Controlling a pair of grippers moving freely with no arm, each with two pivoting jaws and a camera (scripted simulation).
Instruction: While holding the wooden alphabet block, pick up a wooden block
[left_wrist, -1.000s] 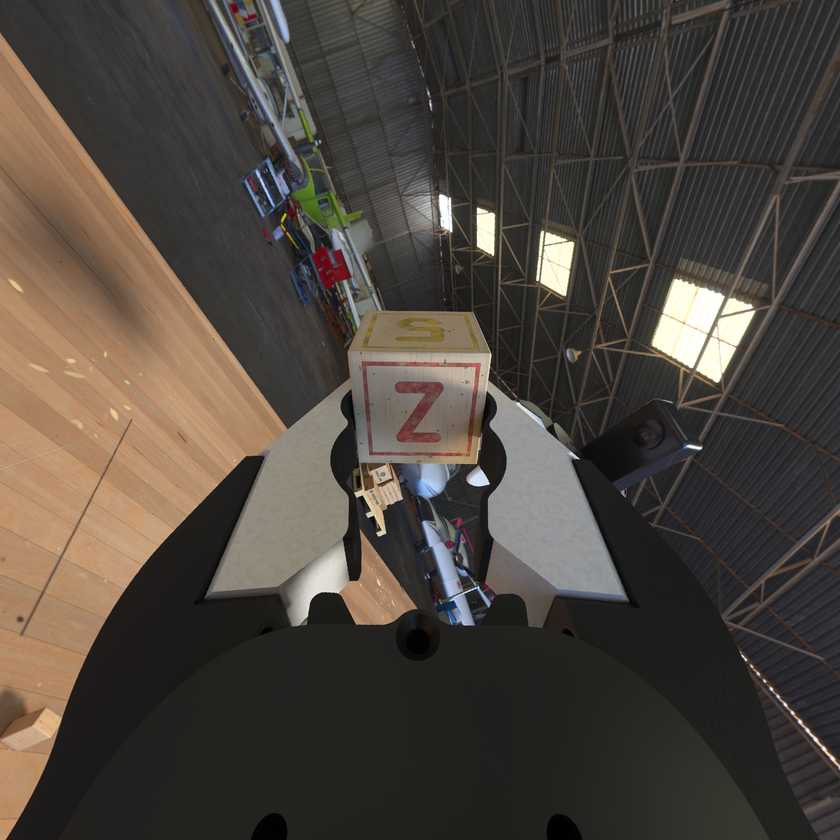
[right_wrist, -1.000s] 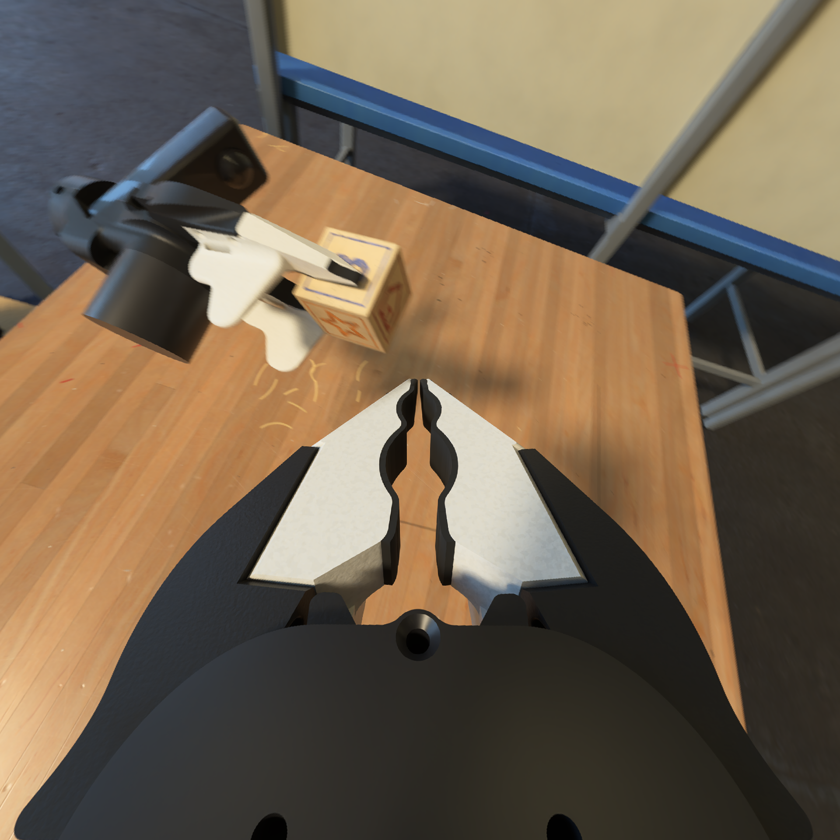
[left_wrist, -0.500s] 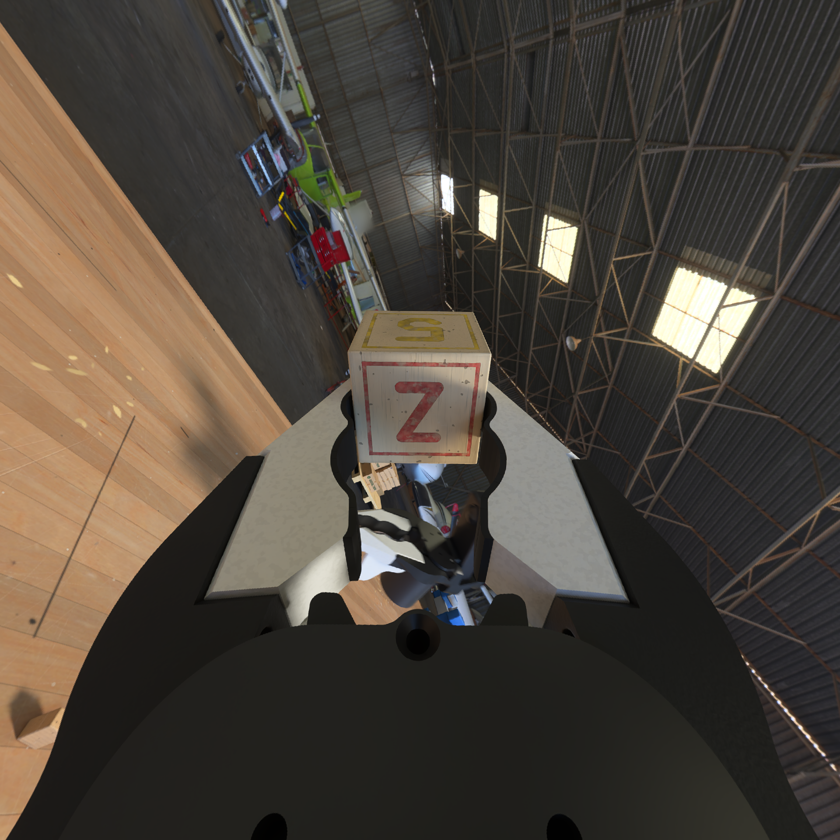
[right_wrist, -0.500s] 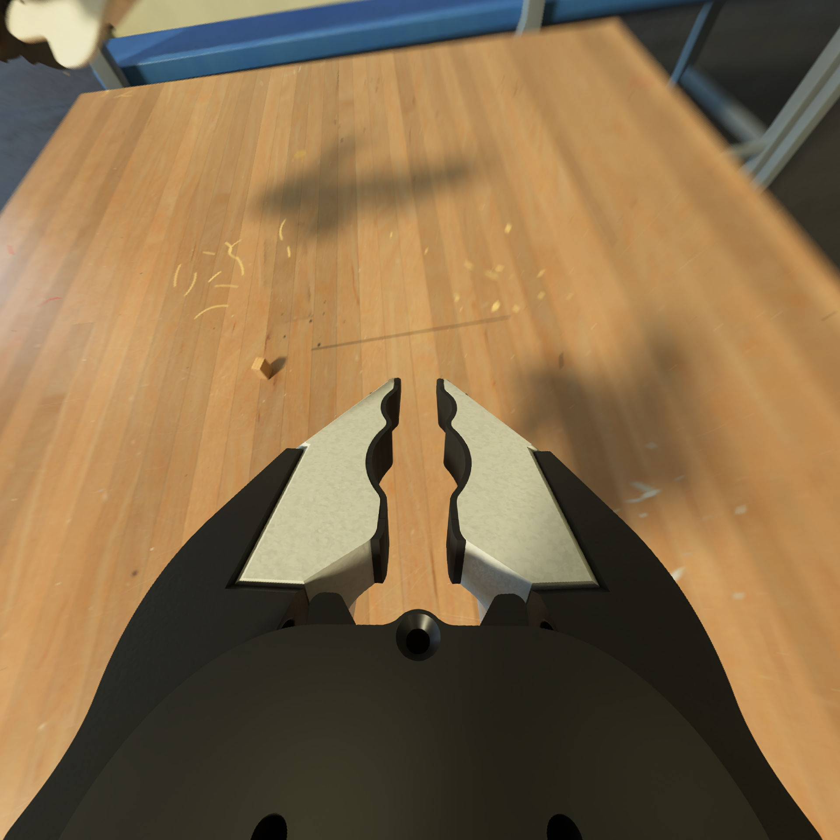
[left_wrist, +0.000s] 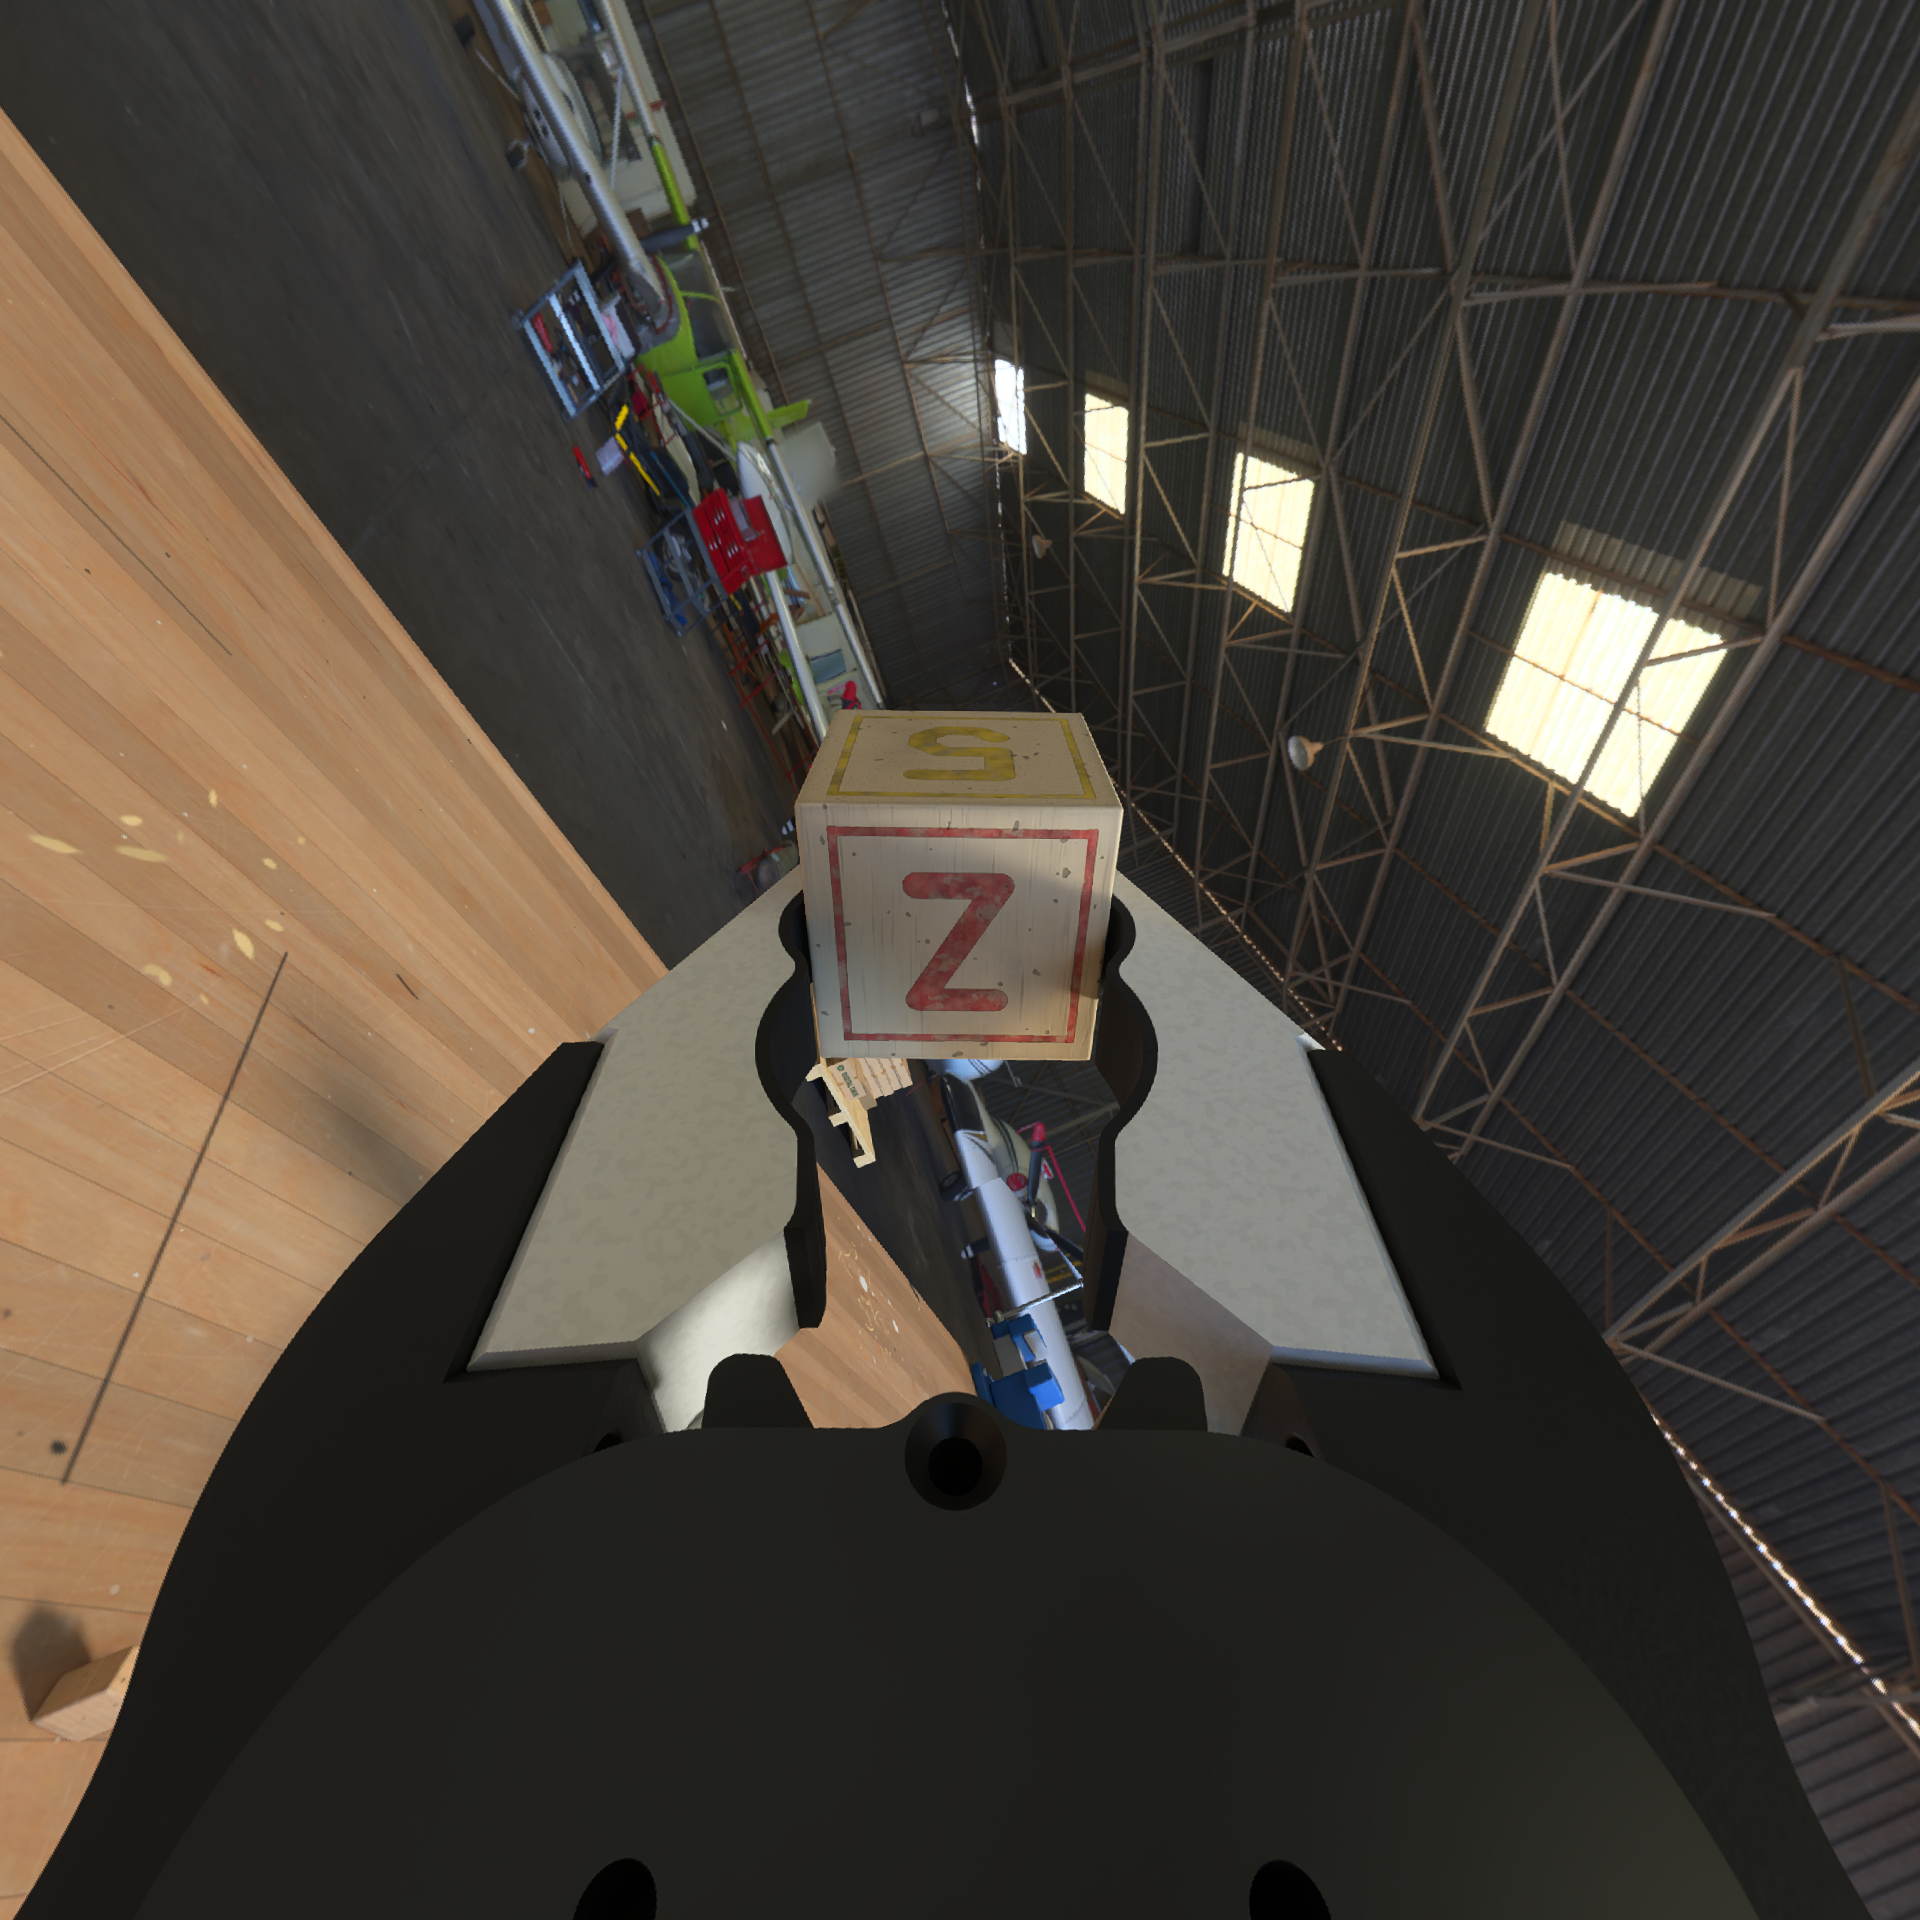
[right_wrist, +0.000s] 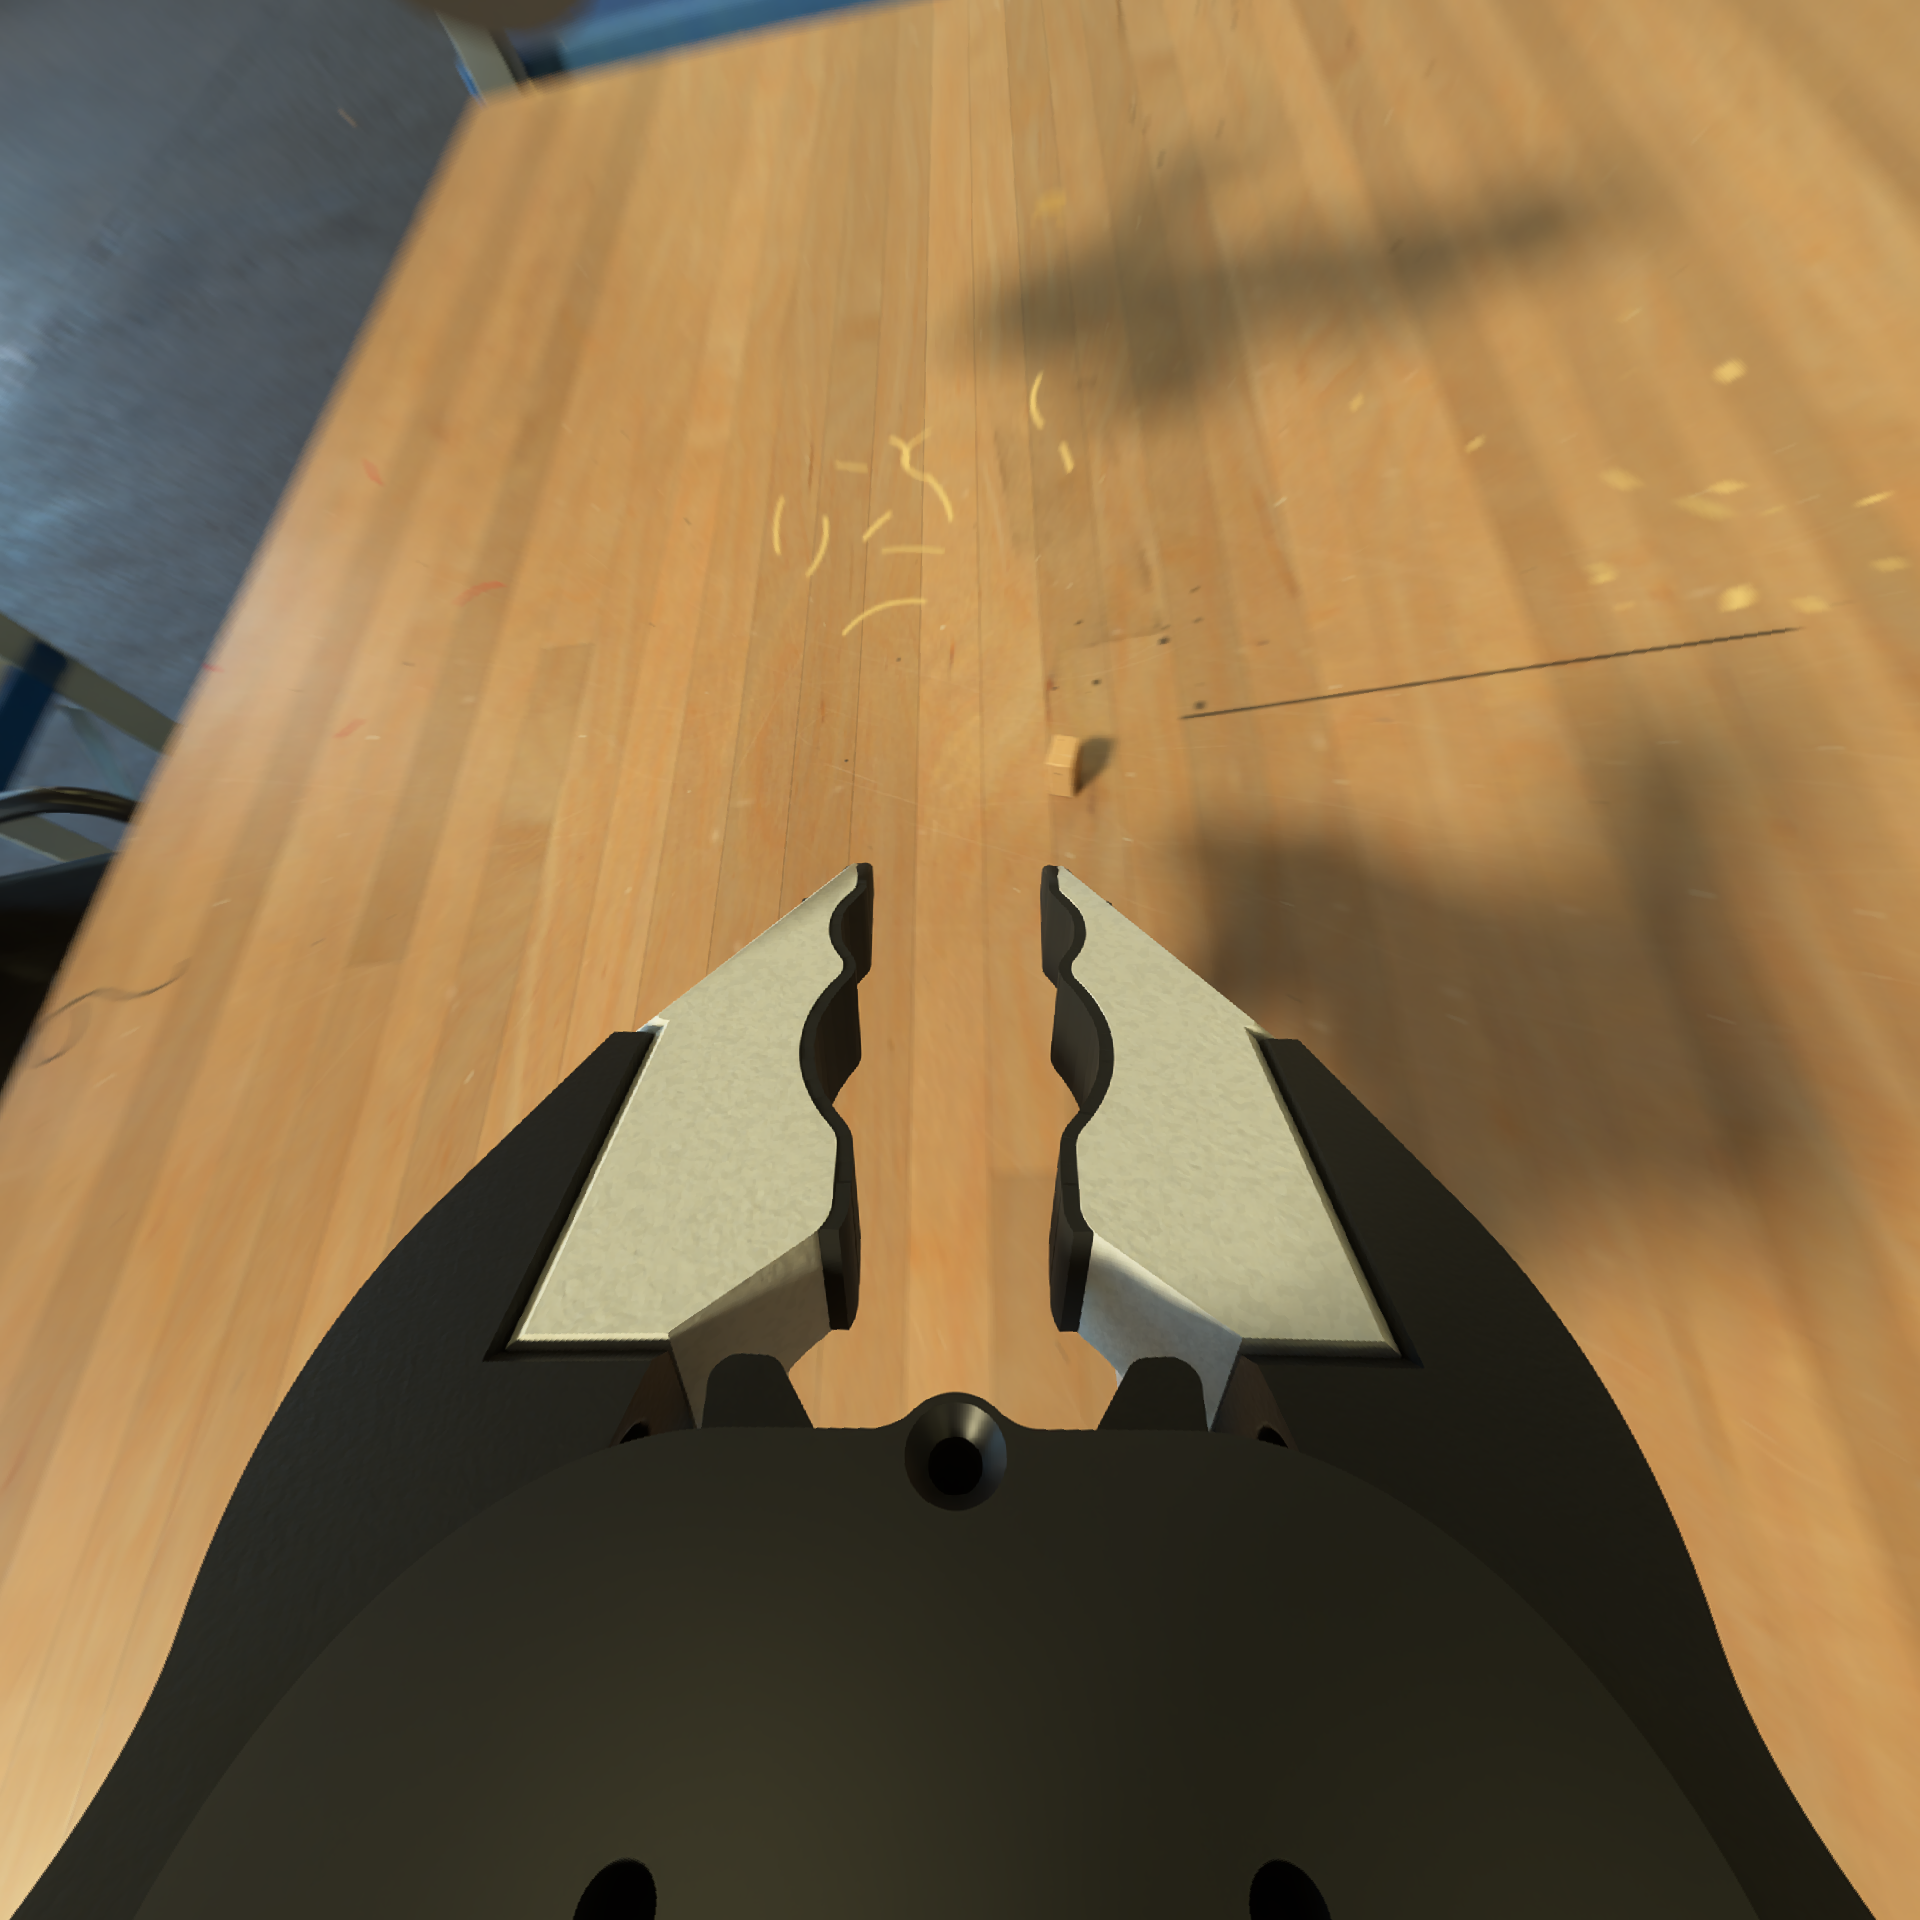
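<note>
Right wrist view: right gripper (right_wrist: 956, 878), jaws parted, faces small wooden block (right_wrist: 1062, 764); light, rigid—pinch opposite flat sides. Left gripper (left_wrist: 954, 935) clamps alphabet block (left_wrist: 956, 899).

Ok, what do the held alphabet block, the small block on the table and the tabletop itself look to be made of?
Alphabet block: pale wood by the look, matte, with worn painted borders and specks. Small block: seemingly bare, unpainted light wood; too small in the right wrist view to show grain. Table: wood planks, warm tone, visible grain and seams, slight sheen, scattered pale shavings.
</note>
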